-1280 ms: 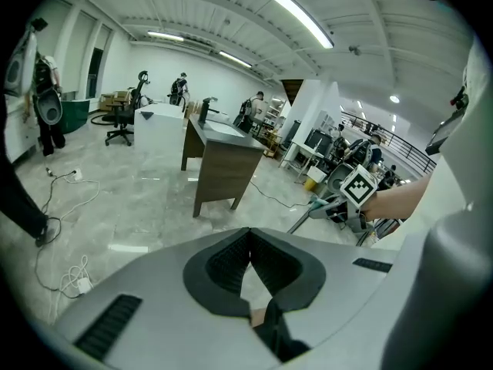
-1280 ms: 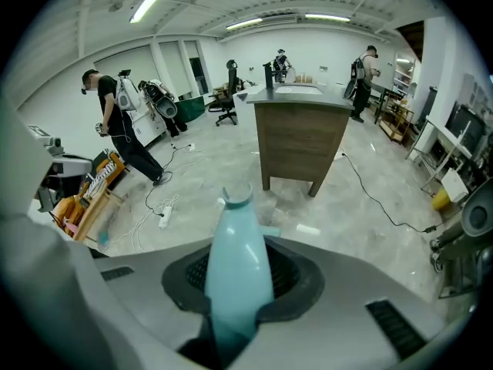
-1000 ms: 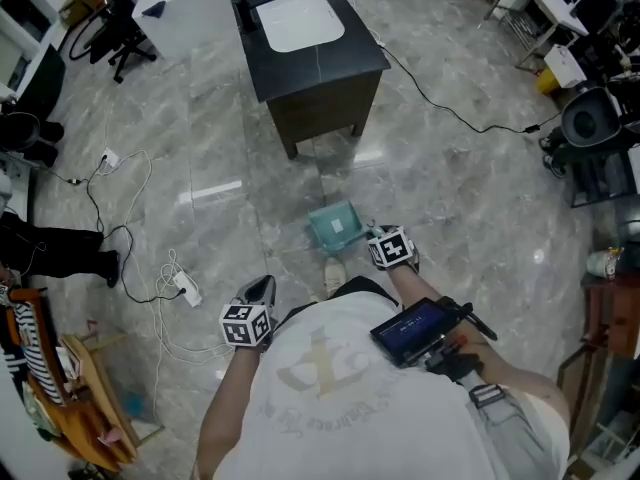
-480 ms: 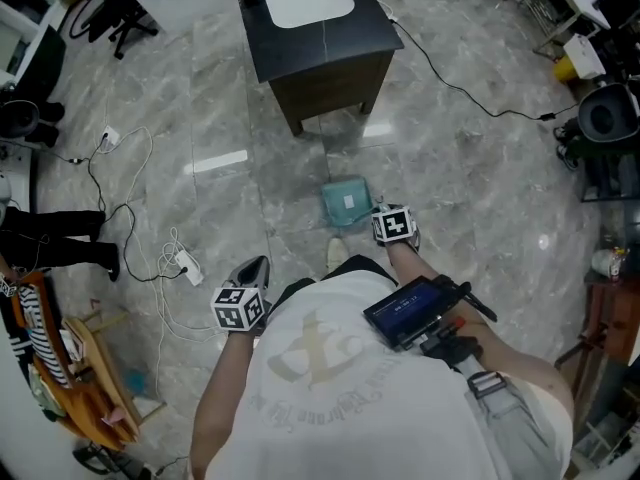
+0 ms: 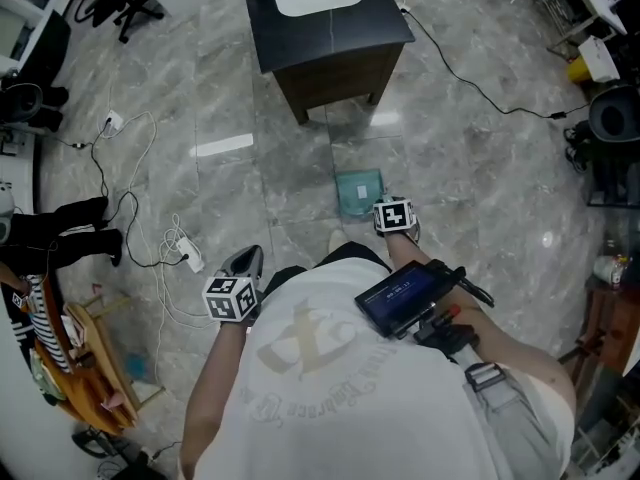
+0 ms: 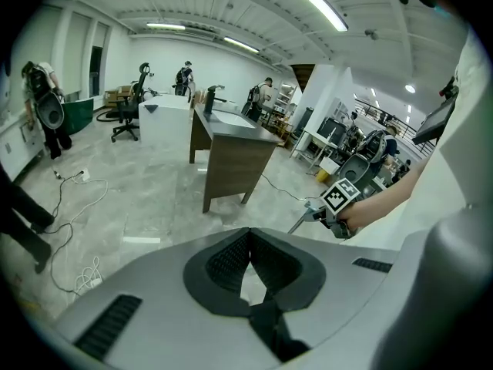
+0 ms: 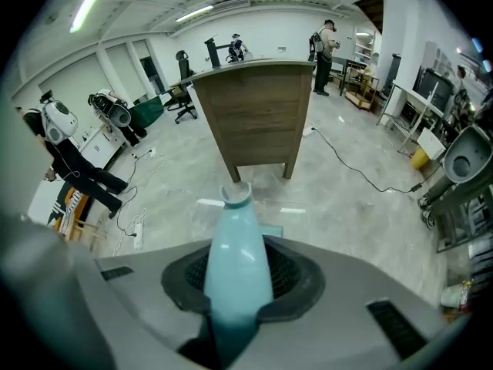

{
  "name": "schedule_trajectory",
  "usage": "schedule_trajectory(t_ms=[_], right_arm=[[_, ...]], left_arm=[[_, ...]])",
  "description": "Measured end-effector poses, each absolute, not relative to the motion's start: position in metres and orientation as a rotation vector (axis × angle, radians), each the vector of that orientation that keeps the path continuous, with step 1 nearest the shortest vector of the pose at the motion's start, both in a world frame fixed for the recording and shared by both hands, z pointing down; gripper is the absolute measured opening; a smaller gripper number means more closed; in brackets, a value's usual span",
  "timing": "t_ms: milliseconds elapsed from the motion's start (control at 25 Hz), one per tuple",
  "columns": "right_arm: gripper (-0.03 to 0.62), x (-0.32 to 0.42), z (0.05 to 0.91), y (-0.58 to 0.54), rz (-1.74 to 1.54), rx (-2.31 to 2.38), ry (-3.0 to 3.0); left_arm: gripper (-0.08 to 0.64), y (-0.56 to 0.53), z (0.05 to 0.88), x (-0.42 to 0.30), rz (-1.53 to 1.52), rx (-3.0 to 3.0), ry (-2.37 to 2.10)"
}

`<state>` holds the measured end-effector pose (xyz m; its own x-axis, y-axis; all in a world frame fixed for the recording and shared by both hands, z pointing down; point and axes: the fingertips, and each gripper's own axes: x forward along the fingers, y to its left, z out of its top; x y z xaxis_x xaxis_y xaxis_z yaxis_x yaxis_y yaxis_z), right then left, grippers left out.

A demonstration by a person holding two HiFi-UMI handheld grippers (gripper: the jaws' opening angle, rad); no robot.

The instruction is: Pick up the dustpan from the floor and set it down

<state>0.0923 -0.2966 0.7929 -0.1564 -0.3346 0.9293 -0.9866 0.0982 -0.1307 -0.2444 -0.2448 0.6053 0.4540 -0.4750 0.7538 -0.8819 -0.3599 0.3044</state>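
Dark table (image 5: 330, 28) stood beyond both sets of jaws, on grey floor (image 5: 480, 198). Dustpan (image 5: 358, 193): teal, handle clamped between jaws of right gripper (image 5: 385, 211), tray ahead of and below jaw tips; floor contact not discernible. Versus one second earlier: tray looked smaller, lower, flatter; right gripper had come down with it, grip unchanged. Left gripper (image 5: 248, 256): jaws together, nothing between them, well apart from dustpan, little changed.
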Motion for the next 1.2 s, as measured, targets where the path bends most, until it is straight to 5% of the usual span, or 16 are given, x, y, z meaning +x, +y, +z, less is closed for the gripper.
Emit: schedule_trajectory(t_ms=[1200], right_arm=[[0.221,0.047,0.807,-0.254,1.195,1.162,-1.775]], left_arm=[[0.012,-0.250,0.596,-0.221,0.830,2.062,-1.037]])
